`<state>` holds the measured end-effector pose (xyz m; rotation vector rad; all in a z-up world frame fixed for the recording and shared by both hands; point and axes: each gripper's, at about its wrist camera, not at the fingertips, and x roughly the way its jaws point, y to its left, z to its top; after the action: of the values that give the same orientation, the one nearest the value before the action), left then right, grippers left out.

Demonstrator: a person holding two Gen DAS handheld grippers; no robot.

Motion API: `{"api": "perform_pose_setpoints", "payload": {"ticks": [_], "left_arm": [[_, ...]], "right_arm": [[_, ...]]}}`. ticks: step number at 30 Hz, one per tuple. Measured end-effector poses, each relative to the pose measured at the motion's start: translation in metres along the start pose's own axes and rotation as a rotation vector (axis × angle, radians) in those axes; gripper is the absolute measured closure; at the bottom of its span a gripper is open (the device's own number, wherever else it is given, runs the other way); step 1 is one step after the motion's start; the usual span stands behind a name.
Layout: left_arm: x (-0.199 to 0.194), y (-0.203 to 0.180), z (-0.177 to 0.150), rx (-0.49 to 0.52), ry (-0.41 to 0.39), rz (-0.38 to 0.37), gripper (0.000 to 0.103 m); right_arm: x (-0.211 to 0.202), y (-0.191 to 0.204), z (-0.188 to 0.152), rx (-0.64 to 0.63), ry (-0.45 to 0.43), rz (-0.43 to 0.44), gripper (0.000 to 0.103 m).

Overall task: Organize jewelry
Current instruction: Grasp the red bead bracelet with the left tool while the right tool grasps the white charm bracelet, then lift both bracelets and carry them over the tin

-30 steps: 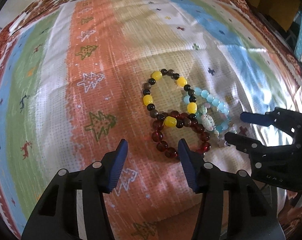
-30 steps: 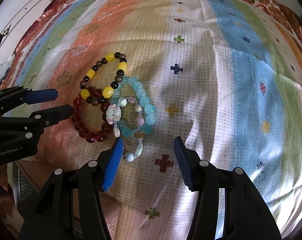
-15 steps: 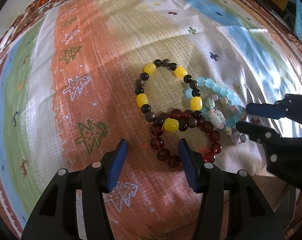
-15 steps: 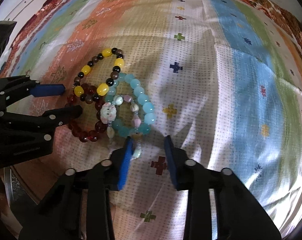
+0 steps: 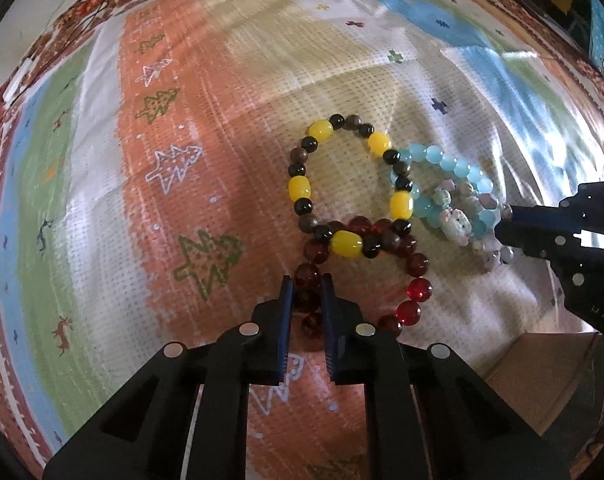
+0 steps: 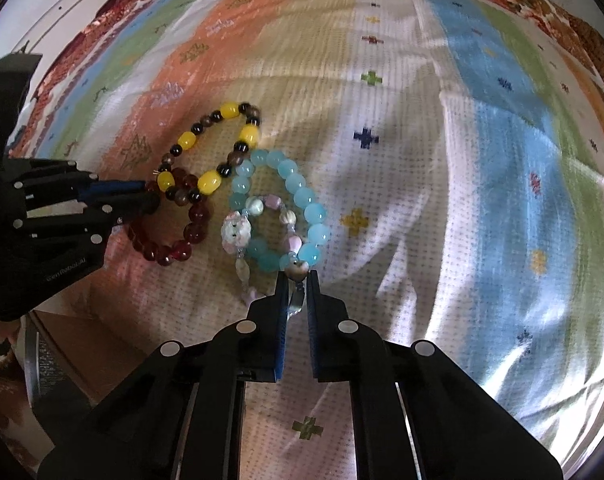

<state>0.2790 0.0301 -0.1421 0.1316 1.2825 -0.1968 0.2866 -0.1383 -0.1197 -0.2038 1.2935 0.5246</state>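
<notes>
Four bead bracelets lie overlapping on a patterned cloth: a yellow-and-black one [image 5: 300, 188] [image 6: 208, 182], a dark red one [image 5: 417, 288] [image 6: 198, 212], a light blue one [image 5: 437, 158] [image 6: 302, 196] and a pastel one with a white animal charm [image 5: 455, 224] [image 6: 236, 232]. My left gripper [image 5: 305, 280] [image 6: 150, 196] points down at the red bracelet's near left side. Its jaws are closing, and the pads press on dark red beads between them. At the pile's right side, my right gripper [image 6: 297, 276] [image 5: 501, 224] is shut on the near beads of the pastel bracelet.
The striped cloth [image 5: 182, 128] [image 6: 501, 160] with tree and cross motifs spreads in every direction around the pile. A brown cardboard box [image 5: 541, 368] [image 6: 82, 344] sits at the cloth's near edge between the grippers. White furniture [image 6: 62, 8] shows past the far left edge.
Both grippers stood open and have come together. The left one slid forward onto the red bracelet's beads. The right one narrowed in steps onto the pastel bracelet's near beads.
</notes>
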Motion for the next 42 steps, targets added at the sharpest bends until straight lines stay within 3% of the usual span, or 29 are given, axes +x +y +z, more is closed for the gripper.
{"api": "perform_pose_setpoints", "payload": {"ticks": [18, 29, 42], "left_arm": [[-0.071, 0.017, -0.018, -0.105, -0.151, -0.067, 0.090], [-0.091, 0.003, -0.025, -0.129, -0.204, -0.017, 0.090], [-0.117, -0.007, -0.032, -0.135, -0.265, -0.039, 0.090]], "right_arm": [[-0.048, 0.015, 0.007, -0.015, -0.152, 0.013, 0.093], [-0.069, 0.021, 0.003, -0.011, -0.222, -0.005, 0.093], [-0.086, 0.028, -0.005, -0.040, -0.276, -0.022, 0.093]]}}
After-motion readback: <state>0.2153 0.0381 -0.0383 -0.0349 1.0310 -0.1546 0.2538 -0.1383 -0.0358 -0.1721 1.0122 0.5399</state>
